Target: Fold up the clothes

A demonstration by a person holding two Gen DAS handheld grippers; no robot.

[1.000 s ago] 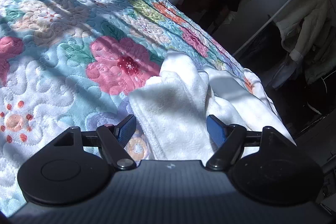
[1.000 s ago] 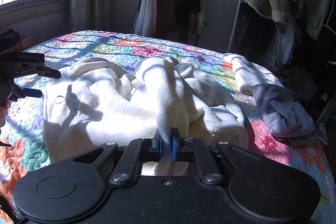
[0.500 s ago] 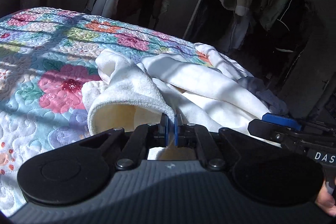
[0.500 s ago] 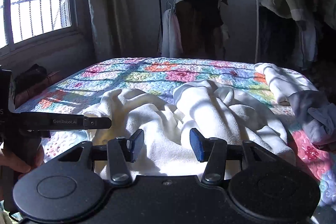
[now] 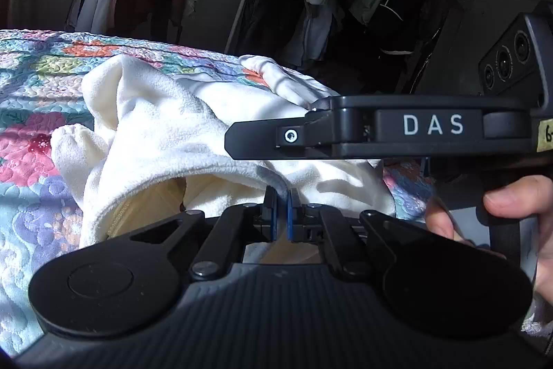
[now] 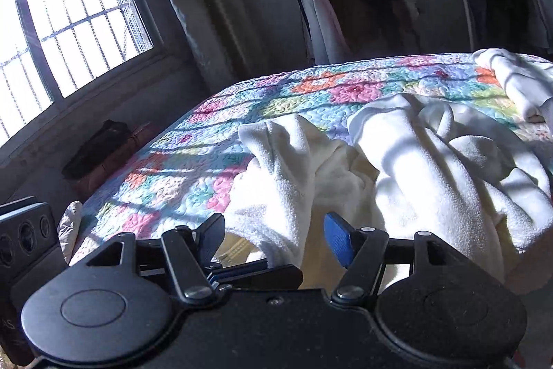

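left hand-held gripper [image 5: 280, 213]: clamped on cream fleece garment [image 5: 166, 140] hem, lifting edge off quilt [image 5: 31, 113] | right hand-held gripper [image 6: 274, 239]: opening, fleece between, unpinched

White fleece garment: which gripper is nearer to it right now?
Left. The left gripper is shut on an edge of the white fleece garment. The right gripper is opening, with a fold of the fleece between its fingers but not pinched.
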